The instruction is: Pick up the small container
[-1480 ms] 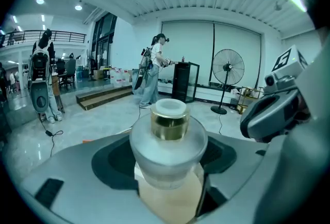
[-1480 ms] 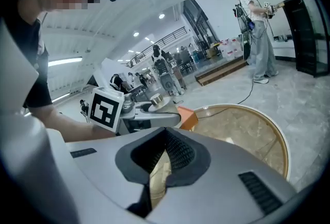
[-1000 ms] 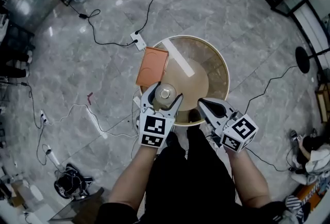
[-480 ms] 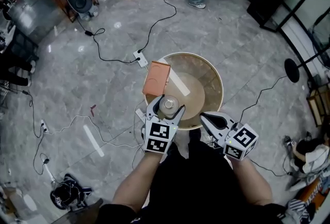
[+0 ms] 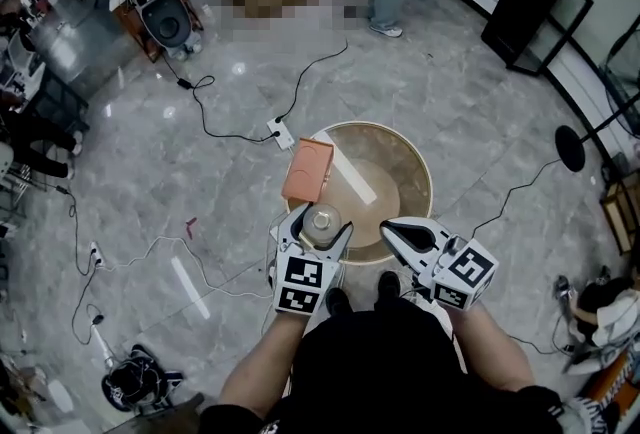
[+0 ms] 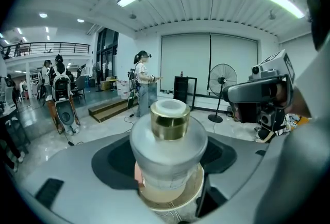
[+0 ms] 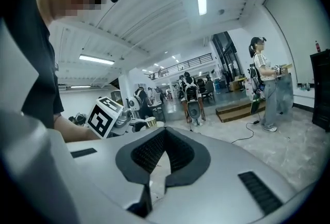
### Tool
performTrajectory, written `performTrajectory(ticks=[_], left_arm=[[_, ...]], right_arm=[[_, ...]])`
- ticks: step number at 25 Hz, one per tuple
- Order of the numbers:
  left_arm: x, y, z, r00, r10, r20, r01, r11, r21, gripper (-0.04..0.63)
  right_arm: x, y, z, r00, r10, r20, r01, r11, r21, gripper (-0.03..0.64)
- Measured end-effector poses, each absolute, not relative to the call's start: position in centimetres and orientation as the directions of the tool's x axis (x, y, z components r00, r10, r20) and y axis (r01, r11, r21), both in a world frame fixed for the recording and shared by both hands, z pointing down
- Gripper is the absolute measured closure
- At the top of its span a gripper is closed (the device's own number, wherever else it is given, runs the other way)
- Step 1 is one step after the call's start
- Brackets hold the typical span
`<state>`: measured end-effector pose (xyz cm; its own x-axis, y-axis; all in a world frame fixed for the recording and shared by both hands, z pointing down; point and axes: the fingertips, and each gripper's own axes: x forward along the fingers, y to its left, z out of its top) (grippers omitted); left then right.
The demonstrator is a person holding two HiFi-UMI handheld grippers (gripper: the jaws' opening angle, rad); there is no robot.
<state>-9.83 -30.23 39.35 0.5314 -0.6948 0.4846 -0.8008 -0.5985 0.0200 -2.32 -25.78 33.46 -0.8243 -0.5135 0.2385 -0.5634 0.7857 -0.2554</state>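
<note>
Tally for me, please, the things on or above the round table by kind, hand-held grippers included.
hand-held grippers: 2, the left hand-held gripper and the right hand-held gripper
small container: 1, clamped between the left one's jaws
orange box: 1
white strip: 1
Total: 5

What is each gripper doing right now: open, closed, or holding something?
Left gripper: closed on the small container.
Right gripper: closed, holding nothing.
</note>
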Motion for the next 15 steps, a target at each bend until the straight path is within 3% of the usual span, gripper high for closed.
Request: performTrajectory(ticks=[15], left_arm=[[-5.6, -31.0, 35.9, 0.471, -0.736, 0.485, -0.846, -0.534, 0.012, 0.255]], right_arm=[[4.5, -27.4, 30.1, -0.849, -0.490, 0.199, -0.525, 0.827, -0.204, 0.606]])
